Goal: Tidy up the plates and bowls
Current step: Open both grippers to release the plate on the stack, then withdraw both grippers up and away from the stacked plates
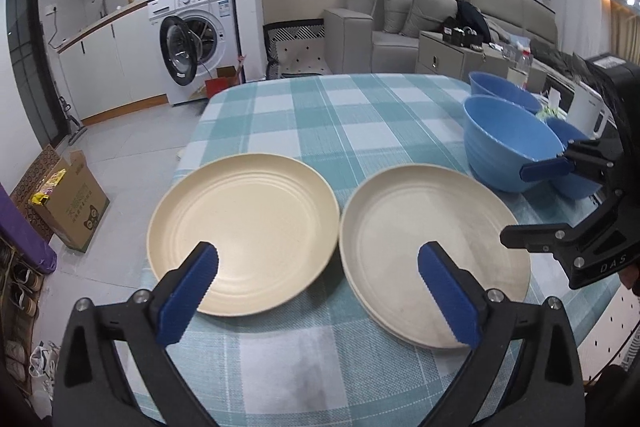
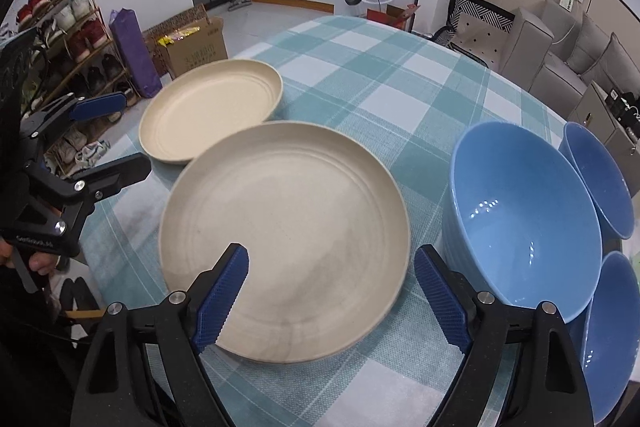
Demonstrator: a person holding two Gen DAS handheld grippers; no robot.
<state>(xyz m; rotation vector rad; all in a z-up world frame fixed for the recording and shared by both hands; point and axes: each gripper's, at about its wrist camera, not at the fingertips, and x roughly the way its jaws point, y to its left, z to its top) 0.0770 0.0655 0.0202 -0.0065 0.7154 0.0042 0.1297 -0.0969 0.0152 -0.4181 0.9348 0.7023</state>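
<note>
While both grippers' fingers (image 1: 204, 263) spread empty | shoe rack (image 2: 76, 39) right-view only

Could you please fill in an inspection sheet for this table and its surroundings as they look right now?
Surface: table under a teal checked tablecloth, flat.
Job's things: two cream plates side by side, left plate and right plate; the right plate seems to sit on another. Three blue bowls clustered to the right.
Clutter: white container behind the bowls.
Grippers: left gripper open and empty above the plates; right gripper open and empty.
Cables: nothing seen on the table.
Surroundings: washing machine with its door open, grey sofa, cardboard box, shoe rack.
</note>
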